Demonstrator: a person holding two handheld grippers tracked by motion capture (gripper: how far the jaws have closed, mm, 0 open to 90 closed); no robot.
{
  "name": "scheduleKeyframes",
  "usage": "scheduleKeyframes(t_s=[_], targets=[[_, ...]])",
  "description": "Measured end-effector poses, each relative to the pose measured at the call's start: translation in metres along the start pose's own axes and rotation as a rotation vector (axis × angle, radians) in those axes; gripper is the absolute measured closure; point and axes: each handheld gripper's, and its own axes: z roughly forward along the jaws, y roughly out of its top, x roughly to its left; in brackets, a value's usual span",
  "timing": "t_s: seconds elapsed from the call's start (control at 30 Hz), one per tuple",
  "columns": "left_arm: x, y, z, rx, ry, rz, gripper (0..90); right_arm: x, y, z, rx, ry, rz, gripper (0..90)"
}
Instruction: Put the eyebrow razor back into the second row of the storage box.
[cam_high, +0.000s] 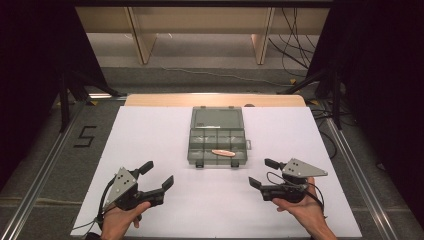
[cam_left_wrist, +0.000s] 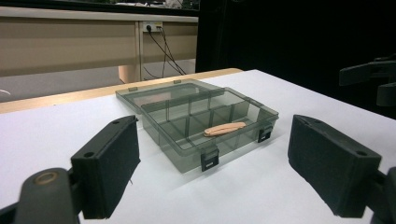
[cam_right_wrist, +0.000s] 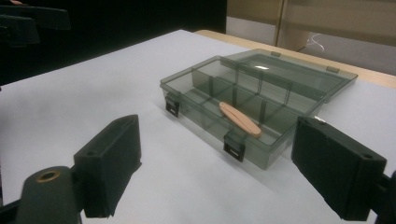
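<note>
The box (cam_high: 218, 136) sits open mid-table, lid flat behind it, with a tan strip (cam_high: 223, 153) lying across the dividers of its front row, long axis left to right. Both grippers rest short of it, jaws wide and empty: left gripper (cam_high: 159, 175) and right gripper (cam_high: 263, 172), the right looking slightly nearer the strip. The right gripper view shows the strip (cam_right_wrist: 240, 119) bridging a divider; the high view doesn't settle that.

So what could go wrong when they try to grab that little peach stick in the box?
The peach stick lies flat across the dividers of the open box, so wide jaws might knock it down into a compartment. The box looks light; a push from the right hand-held gripper could slide it on the smooth white table.
</note>
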Motion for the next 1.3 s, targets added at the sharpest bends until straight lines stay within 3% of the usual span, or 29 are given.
scheduleKeyframes(t_s=[0.2, 0.33, 0.67, 0.77, 0.87, 0.9, 1.3], targets=[[0.0, -0.0002, -0.0005, 0.002, -0.003, 0.002, 16.1, 0.0009, -0.0018, -0.002, -0.022, 0.001, 0.007, 16.8], [-0.0001, -0.0004, -0.0002, 0.006, -0.004, 0.005, 16.0, 0.0016, -0.0023, -0.0059, 0.004, 0.003, 0.006, 16.6], [-0.0002, -0.0007, 0.0006, 0.009, -0.007, 0.004, 16.0, 0.002, -0.0045, -0.009, -0.037, -0.024, 0.006, 16.0], [-0.0007, -0.0008, 0.0011, 0.009, -0.008, 0.003, 15.9, 0.0015, -0.0044, -0.0101, -0.012, -0.032, 0.007, 16.0], [-0.0004, -0.0008, 0.001, 0.01, -0.007, 0.004, 15.9, 0.0014, -0.0053, -0.0078, -0.033, -0.025, 0.01, 16.1], [-0.0004, -0.0008, 0.001, 0.01, -0.008, 0.003, 16.0, 0.0015, -0.0047, -0.0092, -0.015, -0.031, 0.006, 16.1], [-0.0001, -0.0008, 0.0012, 0.016, -0.006, 0.006, 16.0, 0.0, -0.0044, -0.0092, -0.025, -0.033, 0.003, 16.1]])
